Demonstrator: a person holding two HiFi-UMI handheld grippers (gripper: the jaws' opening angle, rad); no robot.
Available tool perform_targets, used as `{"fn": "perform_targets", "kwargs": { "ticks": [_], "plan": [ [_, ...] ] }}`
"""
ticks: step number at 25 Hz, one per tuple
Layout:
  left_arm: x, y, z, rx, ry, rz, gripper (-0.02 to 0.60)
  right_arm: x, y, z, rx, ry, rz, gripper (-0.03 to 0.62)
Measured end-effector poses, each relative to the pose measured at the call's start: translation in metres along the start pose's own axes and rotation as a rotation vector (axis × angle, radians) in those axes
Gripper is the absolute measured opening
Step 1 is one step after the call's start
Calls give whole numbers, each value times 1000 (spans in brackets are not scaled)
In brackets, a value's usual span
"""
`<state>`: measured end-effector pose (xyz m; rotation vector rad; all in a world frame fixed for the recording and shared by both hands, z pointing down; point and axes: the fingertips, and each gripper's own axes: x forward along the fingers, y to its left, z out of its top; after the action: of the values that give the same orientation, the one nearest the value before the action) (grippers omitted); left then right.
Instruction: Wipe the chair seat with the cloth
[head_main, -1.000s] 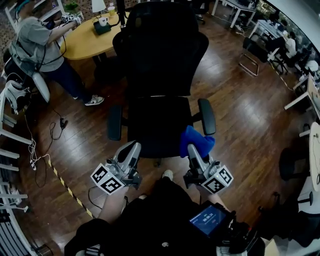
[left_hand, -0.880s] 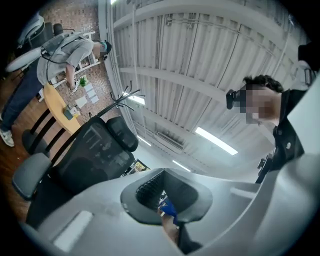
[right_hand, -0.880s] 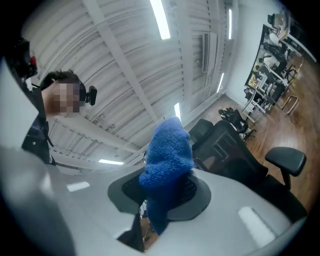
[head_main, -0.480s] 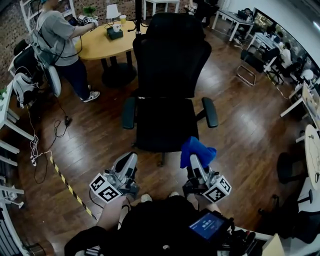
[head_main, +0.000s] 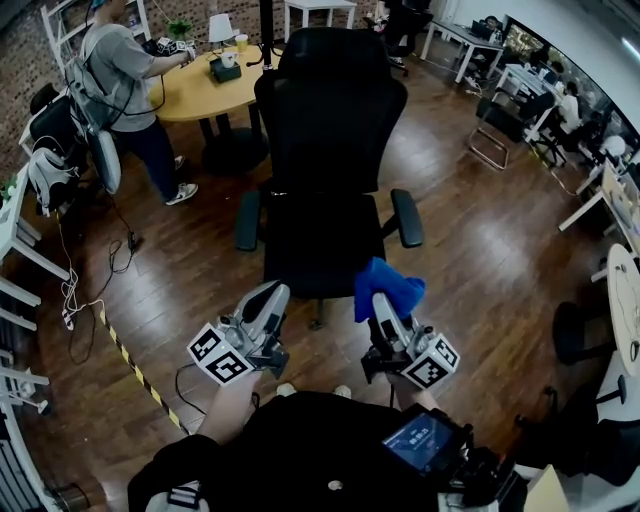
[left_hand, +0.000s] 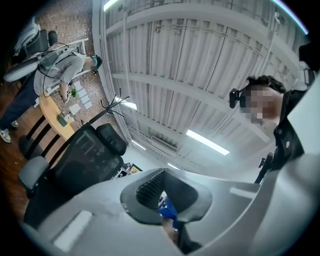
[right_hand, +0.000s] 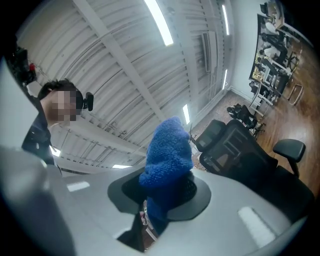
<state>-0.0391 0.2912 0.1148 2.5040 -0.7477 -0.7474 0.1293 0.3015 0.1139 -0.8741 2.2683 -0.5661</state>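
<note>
Cloth (head_main: 388, 288): blue, bunched, pinched at its lower end in the right gripper's (head_main: 384, 303) closed fingers. It is raised by the seat's (head_main: 315, 240) front right corner, apparently clear of it. Left gripper (head_main: 268, 300): fingers together, nothing between. Risks: cloth dragging loose; unsteadied chair swivelling away.

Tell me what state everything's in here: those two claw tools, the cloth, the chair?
left gripper: jaws closed, holding nothing.
right gripper: clamped on the cloth.
cloth: bunched, sticking up in the air.
chair seat: bare, nothing on it.
</note>
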Motion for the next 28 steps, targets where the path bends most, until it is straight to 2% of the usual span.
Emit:
{"fn": "perform_targets", "kwargs": {
  "ticks": [28],
  "plan": [
    [14, -17, -3, 33, -8, -24, -9, -11, -5, 5, -22, -8, -5, 84]
  ]
}}
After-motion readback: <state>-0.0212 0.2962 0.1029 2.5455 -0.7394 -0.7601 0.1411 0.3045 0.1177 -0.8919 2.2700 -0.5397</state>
